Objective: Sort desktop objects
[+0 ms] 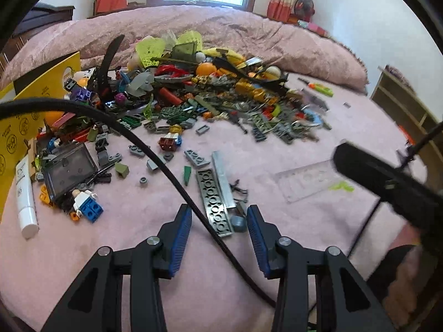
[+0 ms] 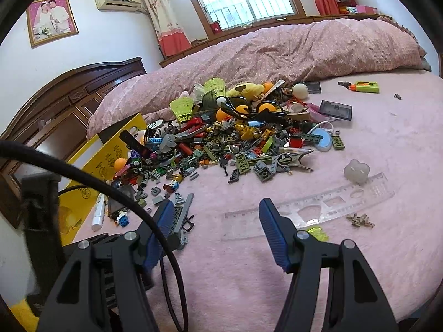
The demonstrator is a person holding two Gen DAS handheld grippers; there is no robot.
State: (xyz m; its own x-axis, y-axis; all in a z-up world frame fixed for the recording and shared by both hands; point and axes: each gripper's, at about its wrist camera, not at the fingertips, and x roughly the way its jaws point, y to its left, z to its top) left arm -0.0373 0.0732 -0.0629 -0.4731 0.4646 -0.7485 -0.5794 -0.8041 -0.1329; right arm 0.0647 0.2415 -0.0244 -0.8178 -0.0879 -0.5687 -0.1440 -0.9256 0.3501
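Left gripper: hanging over the pink sheet with jaws spread and nothing clasped; a grey studded plate is lying just ahead between the blue pads.
Black cable: crossing in front of the left gripper's view, cutting diagonally over the loose bricks.
Right gripper: sitting released, jaws wide, gripping nothing; its left finger is overlapping the grey plate pieces.
Clear ruler: lying flat just beyond the right gripper's right finger, a pale rubbery lump resting at its far edge.
White tube: lying at the left, beside a blue-legged minifigure.
Toy pile: sprawling mid-bed, bricks mixing with orange balls and yellow-green shuttlecocks.
Yellow box: standing at the pile's left edge.
Quilt: bunching behind the pile.
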